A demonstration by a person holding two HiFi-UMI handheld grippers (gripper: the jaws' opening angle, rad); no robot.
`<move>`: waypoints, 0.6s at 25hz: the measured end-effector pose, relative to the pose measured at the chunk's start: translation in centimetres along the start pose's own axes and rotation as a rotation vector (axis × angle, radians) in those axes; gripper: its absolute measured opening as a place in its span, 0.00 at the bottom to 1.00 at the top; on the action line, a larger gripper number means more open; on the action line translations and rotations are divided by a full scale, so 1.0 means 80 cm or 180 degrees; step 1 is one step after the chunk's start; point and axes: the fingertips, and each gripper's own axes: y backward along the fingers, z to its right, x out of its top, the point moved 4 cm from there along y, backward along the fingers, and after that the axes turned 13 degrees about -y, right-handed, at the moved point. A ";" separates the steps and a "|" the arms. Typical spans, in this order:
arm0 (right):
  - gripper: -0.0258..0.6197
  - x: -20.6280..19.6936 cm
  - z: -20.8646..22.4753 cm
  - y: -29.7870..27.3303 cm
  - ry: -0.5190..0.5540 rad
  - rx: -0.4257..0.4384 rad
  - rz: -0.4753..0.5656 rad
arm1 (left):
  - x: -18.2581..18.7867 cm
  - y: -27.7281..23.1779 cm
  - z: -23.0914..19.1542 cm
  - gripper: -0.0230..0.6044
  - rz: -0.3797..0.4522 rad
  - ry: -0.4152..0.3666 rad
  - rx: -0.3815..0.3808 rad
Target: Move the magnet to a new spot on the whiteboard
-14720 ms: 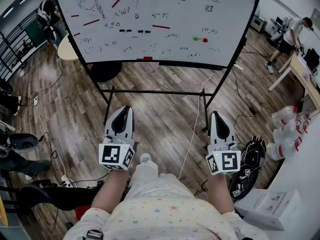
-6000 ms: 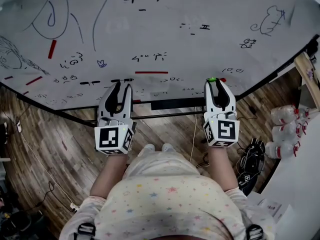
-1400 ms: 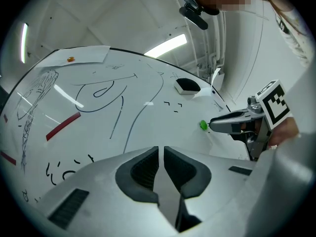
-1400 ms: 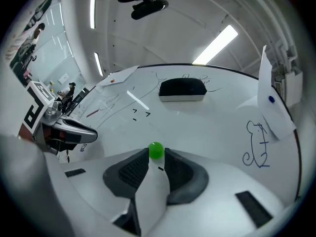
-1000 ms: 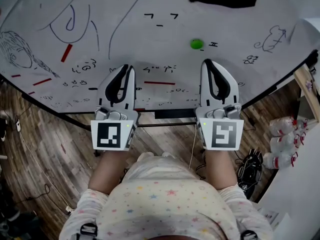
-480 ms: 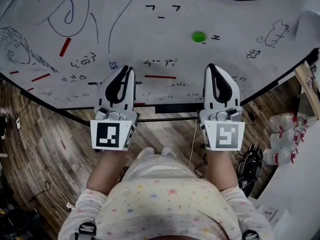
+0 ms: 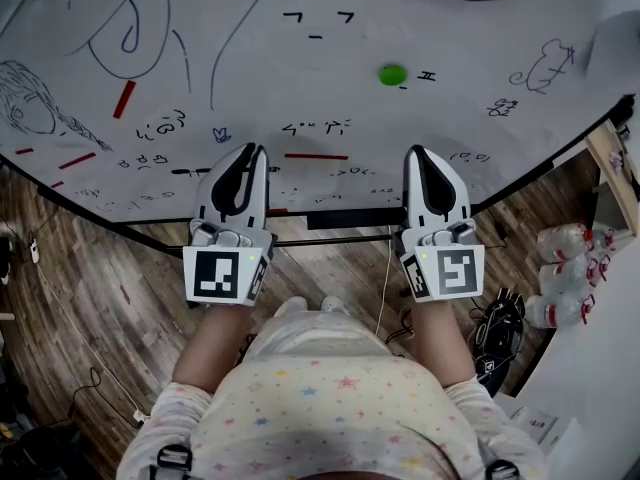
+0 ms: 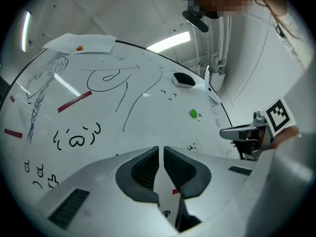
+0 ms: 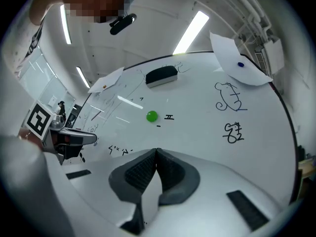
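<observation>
We have lowered both grippers toward the whiteboard's (image 7: pixel 300 78) bottom edge, the right gripper (image 7: pixel 420 154) and left gripper (image 7: pixel 254 152) each pinched closed on nothing, leaving the green magnet (image 7: pixel 392 74) alone at upper centre-right, so the move looks finished.

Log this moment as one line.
round green magnet: on white whiteboard, unheld | left tongs: shut, empty | right tongs: shut, empty, apart from magnet
</observation>
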 end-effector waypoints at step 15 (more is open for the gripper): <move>0.04 -0.027 0.001 0.008 -0.0112 -0.0012 -0.0149 | -0.019 0.002 0.012 0.10 -0.0078 0.0084 -0.0032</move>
